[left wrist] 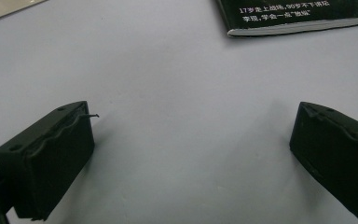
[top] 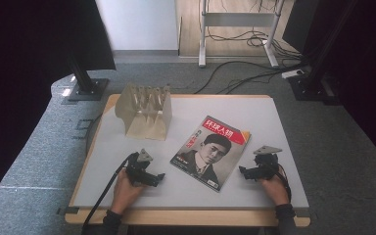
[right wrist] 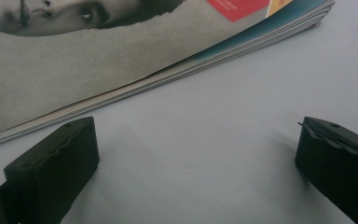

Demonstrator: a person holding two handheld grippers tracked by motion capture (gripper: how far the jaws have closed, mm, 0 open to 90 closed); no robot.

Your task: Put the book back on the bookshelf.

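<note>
clearly, magazine point(top: 210, 152) masthead reads "环球人物" in white.

The magazine point(top: 210, 152) had a glossy paper cover; beside it, the grippers' black jaws looked matt plastic, the table point(top: 127, 147) smooth.

Table point(top: 274, 122) with magazine point(top: 210, 152), perhaps rack point(top: 144, 110)

Bare surface point(top: 127, 142) lies ahead of the left hand-held gripper point(top: 157, 178); the magazine point(top: 210, 152) blocks its right, and the metal rack point(top: 144, 112) stands well beyond, toward the far edge.
</note>
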